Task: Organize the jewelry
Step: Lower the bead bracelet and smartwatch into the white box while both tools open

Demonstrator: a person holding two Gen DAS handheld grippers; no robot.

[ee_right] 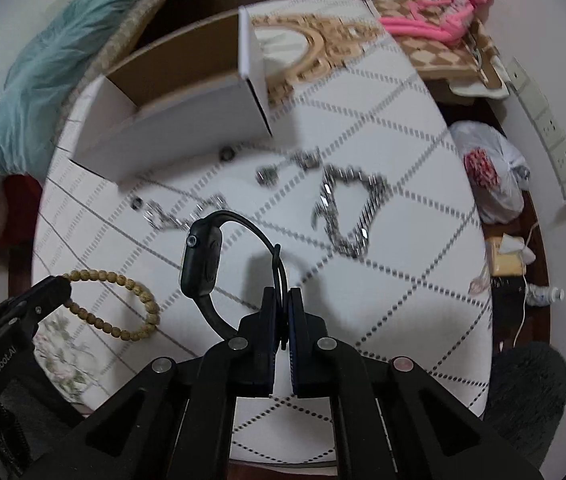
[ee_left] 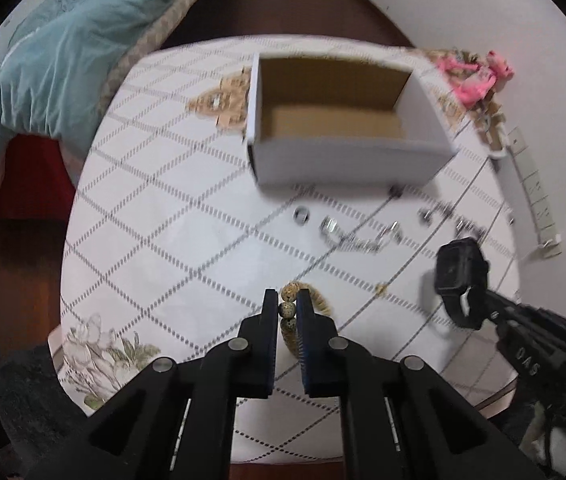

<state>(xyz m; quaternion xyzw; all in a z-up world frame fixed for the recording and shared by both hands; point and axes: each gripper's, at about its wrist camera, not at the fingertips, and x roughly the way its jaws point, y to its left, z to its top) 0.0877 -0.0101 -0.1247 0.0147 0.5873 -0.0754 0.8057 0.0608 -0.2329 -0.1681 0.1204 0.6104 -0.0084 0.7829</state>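
My left gripper (ee_left: 288, 305) is shut on a tan bead bracelet (ee_left: 288, 309) and holds it over the white tablecloth; the bracelet also shows in the right wrist view (ee_right: 123, 308). My right gripper (ee_right: 282, 303) is shut on the strap of a black smartwatch (ee_right: 202, 264), which also shows in the left wrist view (ee_left: 459, 272). An open white cardboard box (ee_left: 347, 160) with a brown inside stands at the back of the table. Silver rings and chains (ee_left: 363, 236) lie in front of it, and a large silver chain (ee_right: 351, 208) lies to the right.
A pink plush toy (ee_right: 439, 20) lies on a checked bag at the back right. A teal blanket (ee_left: 63, 48) covers the bed on the left. A white power strip (ee_left: 531, 196) hangs on the right wall. A plastic bag (ee_right: 491, 172) and clutter sit on the floor.
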